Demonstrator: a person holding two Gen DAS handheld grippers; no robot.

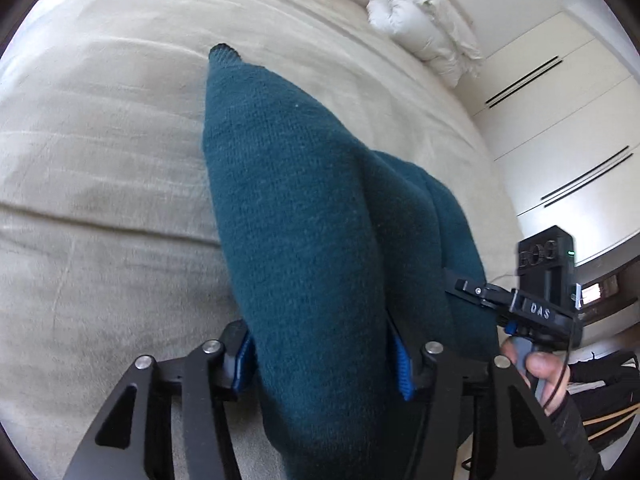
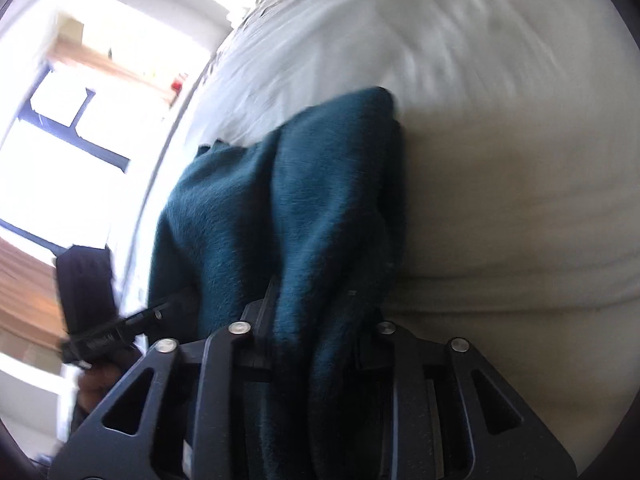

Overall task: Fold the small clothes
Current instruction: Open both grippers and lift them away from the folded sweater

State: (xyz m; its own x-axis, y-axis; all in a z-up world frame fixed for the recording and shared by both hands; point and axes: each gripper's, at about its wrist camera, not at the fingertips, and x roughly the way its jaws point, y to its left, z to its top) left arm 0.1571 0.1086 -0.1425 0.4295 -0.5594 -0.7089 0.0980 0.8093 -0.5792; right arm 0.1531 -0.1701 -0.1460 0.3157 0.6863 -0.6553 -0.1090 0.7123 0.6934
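Beige, faintly creased bedding [image 1: 100,160] covers a wide bed in a bright room with white wardrobe doors [image 1: 560,128] and a rolled white duvet [image 1: 420,28] at the far side. On it the dark teal knitted garment [image 1: 296,208] runs lengthwise away from both cameras, its near end bunched between the fingers of the left gripper [image 1: 324,356] and the right gripper [image 2: 316,344], each closed on that end, so neither hand is nearer

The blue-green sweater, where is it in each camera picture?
Left wrist view: the teal sweater fills the middle, running down between the left gripper's fingers.
Right wrist view: the teal sweater sits centre-left, bunched in the right gripper.
Shared landmark: the beige bedcover beneath it.
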